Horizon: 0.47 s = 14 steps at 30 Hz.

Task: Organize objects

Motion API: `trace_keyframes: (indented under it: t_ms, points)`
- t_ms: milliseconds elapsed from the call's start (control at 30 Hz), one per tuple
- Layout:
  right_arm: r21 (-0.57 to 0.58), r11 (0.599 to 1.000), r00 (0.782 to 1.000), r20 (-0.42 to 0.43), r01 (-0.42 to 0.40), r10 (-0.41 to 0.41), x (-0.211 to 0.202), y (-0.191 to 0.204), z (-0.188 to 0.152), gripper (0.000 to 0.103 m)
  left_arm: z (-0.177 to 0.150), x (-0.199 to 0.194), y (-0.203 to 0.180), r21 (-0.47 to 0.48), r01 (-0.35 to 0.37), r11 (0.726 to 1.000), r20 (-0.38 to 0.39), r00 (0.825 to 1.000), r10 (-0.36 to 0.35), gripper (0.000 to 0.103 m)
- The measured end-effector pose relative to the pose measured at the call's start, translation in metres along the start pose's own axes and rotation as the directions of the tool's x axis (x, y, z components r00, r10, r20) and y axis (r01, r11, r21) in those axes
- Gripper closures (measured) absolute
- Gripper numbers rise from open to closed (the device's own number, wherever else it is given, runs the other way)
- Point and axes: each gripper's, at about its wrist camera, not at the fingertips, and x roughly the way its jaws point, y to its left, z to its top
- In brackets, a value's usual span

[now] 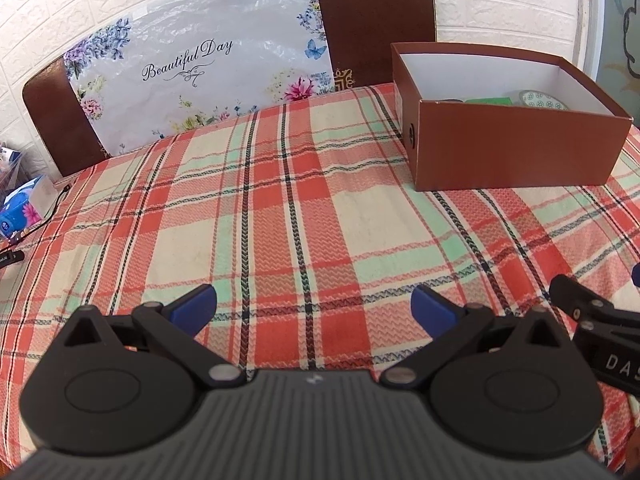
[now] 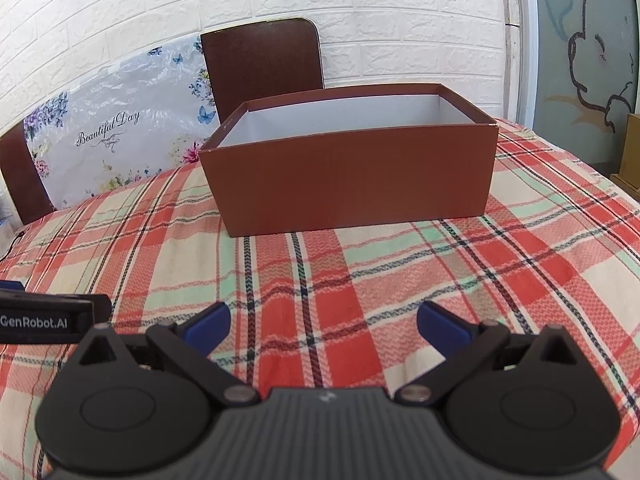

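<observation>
Desk [image 1: 304, 208], covered by a red, cream and mint plaid woven cloth, fills both of my views. Brown rectangular cardboard box [image 2: 352, 184] with a white interior stands on the cloth toward the far right, open at the top; the left wrist view shows a green flat item [image 1: 490, 101] and a round white patterned item [image 1: 542, 101] lying inside it, details too small to tell. Dark brown chair backs [image 1: 374, 16] and a floral plastic sheet [image 1: 192, 64] lettered "Beautiful Day" stand behind the desk against the white brick wall. My left tongs [image 1: 314, 306] hover above bare cloth, blue-tipped fingers spread wide, gripping nothing. My right tongs [image 2: 323, 322] are likewise spread apart, unladen, facing the box.
</observation>
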Motion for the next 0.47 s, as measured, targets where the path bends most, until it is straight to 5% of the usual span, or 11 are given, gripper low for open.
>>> trace_keyframes:
  t_ms: [467]
  points:
    - [-0.018,1.0,1.0,-0.007,0.002,-0.002,0.0055,0.002,-0.0011,0.0,0.0008,-0.0014,0.0005,-0.012,0.047,0.999,0.029,0.999,-0.046,0.0]
